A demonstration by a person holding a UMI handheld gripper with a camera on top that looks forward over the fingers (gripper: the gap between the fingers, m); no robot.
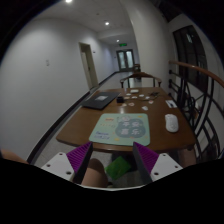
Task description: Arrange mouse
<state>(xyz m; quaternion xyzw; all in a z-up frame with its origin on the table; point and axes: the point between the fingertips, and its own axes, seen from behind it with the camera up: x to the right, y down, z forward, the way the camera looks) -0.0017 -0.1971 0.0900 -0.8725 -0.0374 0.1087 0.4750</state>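
Observation:
A white mouse (pixel 170 122) lies on a wooden table (pixel 80 132), just right of a pale green mat (pixel 122 127) printed with round shapes. My gripper (pixel 112 152) hangs before the table's near edge, short of the mat and well to the left of the mouse. Its purple pads (pixel 78 157) stand wide apart, so it is open and holds nothing. A green thing (pixel 120 168) shows low between the fingers, below the table edge; I cannot tell what it is.
A dark flat object (pixel 98 101) lies on the table's far left. Several small white items (pixel 140 96) are scattered on the far part. A chair (pixel 138 76) stands beyond the table. A railing (pixel 195 85) runs along the right; a corridor stretches behind.

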